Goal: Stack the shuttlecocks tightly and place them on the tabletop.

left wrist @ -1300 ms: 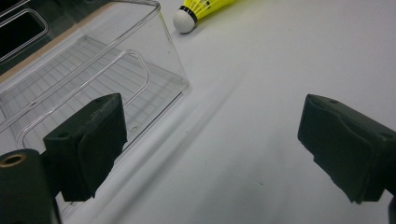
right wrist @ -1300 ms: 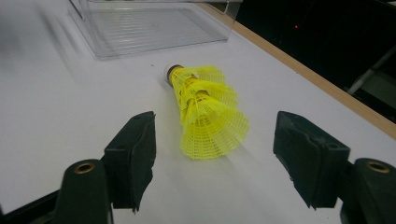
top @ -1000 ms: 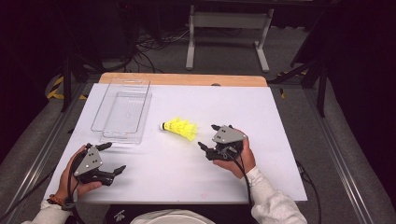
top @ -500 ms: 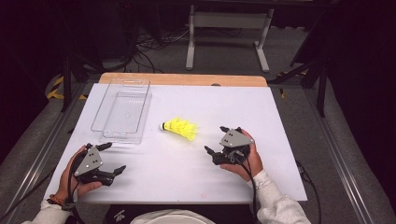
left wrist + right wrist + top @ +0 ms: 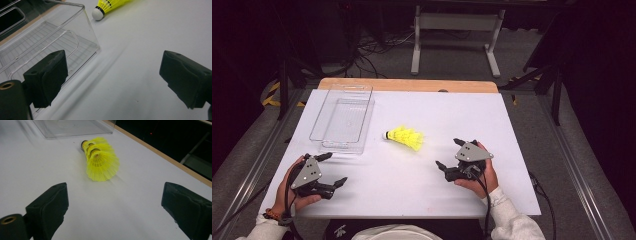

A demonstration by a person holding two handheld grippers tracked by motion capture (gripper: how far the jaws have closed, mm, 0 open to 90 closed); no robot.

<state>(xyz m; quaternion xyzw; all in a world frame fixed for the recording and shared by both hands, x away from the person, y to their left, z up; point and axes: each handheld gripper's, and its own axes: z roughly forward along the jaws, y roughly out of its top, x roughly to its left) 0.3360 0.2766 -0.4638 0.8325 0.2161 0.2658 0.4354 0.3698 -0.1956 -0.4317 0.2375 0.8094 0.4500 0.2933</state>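
My white table (image 5: 422, 185) is slick, and the clear bin (image 5: 343, 118) sits left of the yellow shuttlecocks (image 5: 406, 137), which look like a nested stack. My right gripper (image 5: 449, 155), jaws just spread wide and empty, could nudge them rolling; my left gripper (image 5: 333, 169) gapes, idle.
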